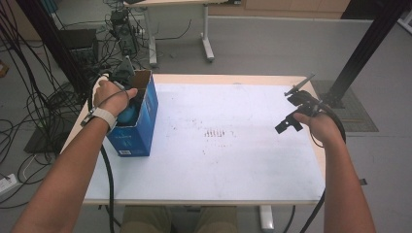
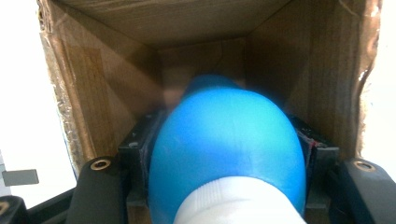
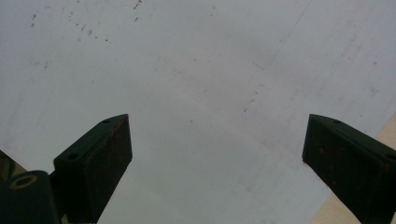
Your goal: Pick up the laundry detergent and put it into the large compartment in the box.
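Holding a blue bottle [image 2: 224, 149] clenched in my left tool [image 2: 224, 163] inside the cardboard box [image 1: 145, 114], not yet released; right tool [image 3: 215, 158] hangs open above the tabletop [image 1: 233, 145]

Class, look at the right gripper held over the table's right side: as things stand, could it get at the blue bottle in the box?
Probably not yet. The blue bottle sits inside the box, clamped by the left gripper, whose hand covers the opening. The right gripper is open, far across the table.
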### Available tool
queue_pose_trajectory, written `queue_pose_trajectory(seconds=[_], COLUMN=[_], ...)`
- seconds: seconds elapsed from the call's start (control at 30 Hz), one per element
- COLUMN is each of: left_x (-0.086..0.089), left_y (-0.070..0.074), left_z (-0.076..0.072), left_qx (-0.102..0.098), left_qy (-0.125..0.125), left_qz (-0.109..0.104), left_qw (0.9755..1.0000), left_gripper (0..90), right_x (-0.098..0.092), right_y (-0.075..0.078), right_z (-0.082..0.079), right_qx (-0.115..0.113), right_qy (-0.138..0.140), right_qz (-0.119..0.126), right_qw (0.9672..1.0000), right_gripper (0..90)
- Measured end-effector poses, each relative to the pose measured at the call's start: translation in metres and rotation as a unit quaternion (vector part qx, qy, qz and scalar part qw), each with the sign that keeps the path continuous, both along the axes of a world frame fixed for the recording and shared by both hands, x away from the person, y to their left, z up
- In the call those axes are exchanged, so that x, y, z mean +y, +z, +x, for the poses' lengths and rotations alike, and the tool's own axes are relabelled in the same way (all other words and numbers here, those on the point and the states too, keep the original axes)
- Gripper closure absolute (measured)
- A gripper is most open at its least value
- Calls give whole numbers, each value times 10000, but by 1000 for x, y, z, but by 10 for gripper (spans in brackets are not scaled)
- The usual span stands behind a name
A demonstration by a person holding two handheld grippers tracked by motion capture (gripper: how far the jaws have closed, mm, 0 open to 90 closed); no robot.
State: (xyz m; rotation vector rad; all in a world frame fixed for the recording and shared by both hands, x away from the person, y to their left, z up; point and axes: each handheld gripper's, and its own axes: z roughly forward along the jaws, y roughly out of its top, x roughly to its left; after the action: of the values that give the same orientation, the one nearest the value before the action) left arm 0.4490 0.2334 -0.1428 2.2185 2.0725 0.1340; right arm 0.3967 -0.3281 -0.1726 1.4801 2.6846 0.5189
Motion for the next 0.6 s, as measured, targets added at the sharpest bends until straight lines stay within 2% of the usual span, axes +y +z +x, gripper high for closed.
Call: queue_pose_trajectory(seconds=[0.6], left_x=[0], left_y=[-1], left_z=[2], left_qx=[35], left_qy=[-17], left_qz=[17], left_qw=[10000], left_gripper=[374], right_x=[0], right_y=[1], right_z=[0], right_qx=[-9], right_qy=[3], right_qz=[10], right_qw=[10000], right_gripper=[83])
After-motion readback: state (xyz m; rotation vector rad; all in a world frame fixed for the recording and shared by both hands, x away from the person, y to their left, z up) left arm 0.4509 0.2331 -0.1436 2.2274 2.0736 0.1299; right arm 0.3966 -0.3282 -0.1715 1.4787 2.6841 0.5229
